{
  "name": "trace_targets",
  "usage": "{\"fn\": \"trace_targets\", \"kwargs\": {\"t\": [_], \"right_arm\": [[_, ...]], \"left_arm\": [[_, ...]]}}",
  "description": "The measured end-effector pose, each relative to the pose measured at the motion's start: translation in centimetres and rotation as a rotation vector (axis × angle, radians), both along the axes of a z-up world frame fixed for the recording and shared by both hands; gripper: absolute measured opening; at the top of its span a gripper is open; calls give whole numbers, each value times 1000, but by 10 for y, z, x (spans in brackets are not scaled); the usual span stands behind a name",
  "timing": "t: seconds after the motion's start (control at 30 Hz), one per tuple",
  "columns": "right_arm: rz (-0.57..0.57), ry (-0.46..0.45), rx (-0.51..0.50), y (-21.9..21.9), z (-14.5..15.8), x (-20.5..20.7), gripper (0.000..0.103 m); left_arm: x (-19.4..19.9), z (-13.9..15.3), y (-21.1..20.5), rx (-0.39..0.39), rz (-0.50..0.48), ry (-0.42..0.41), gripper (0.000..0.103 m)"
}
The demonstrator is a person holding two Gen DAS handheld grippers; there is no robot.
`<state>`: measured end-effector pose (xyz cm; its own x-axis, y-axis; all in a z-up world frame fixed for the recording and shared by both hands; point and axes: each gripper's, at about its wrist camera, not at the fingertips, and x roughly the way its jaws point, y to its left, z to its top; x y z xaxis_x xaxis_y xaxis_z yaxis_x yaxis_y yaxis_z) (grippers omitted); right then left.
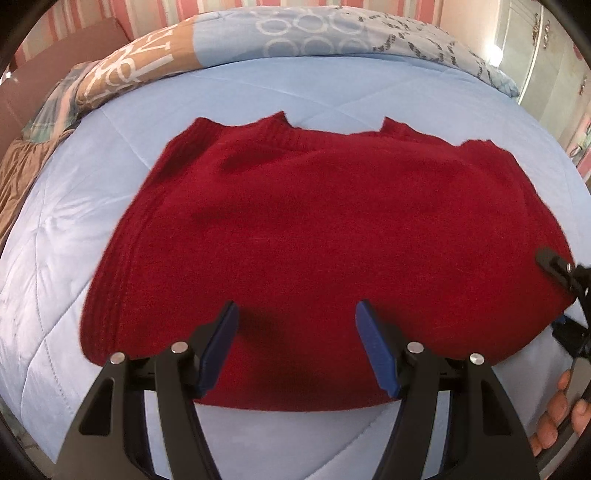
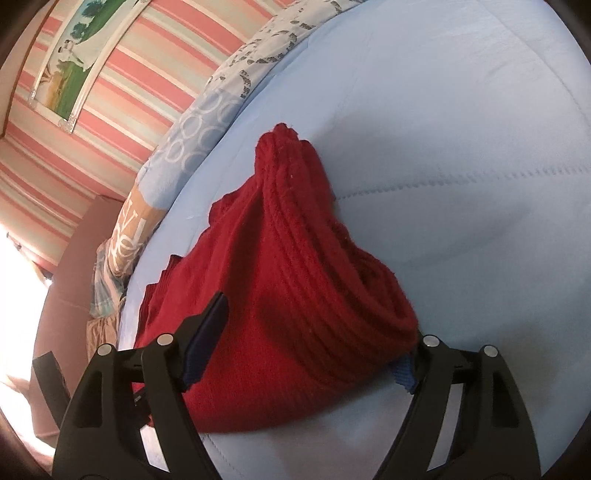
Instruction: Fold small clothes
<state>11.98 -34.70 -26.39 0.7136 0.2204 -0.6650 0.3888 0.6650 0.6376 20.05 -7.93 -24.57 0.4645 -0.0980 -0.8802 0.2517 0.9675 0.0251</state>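
Observation:
A dark red knitted sweater [image 1: 317, 229] lies folded on a light-blue quilt [image 1: 92, 236], its ribbed collar at the far side. My left gripper [image 1: 297, 319] hovers over the sweater's near edge, open, its blue pads wide apart and gripping no cloth. In the right wrist view the sweater's ribbed end [image 2: 295, 280] bulges up between the jaws of my right gripper [image 2: 317, 321]. Those jaws stand wide: the left finger [image 2: 210, 325] rests beside the knit and the right pad [image 2: 404, 373] is mostly hidden under the fold. One right-gripper finger [image 1: 554, 264] shows at the sweater's right end.
A patterned blue and tan bedspread [image 1: 295, 33] is rolled along the far edge of the bed. Behind it are a pink striped wall [image 2: 122, 96] with a framed picture [image 2: 85, 48]. A person's hand [image 1: 561, 413] is at the lower right.

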Motion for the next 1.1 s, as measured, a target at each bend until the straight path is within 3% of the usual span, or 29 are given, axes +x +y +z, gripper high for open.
{"fn": "trace_targets", "kwargs": {"t": [0.07,0.2,0.37,0.63,0.87,1.1], "right_arm": [[-8,15,3,-1,-1,5,57],[-21,29,9,-2,-3,4,44],[-7,13,-108,10,13,2,27],[103,7,-419,48,39,16,23],[155,-89,-536,87,72,24,21],[345,-210,-565,169,99,50,15]], "left_arm": [[0,-3,-5,13,-6,-4,67],[2,-8,-8,28,-11,-1,67],[2,-11,-10,55,-18,-2,68],[3,-15,-9,56,-18,-2,70],[0,14,28,-49,-18,-30,69],[8,41,91,-18,43,-101,70]]}}
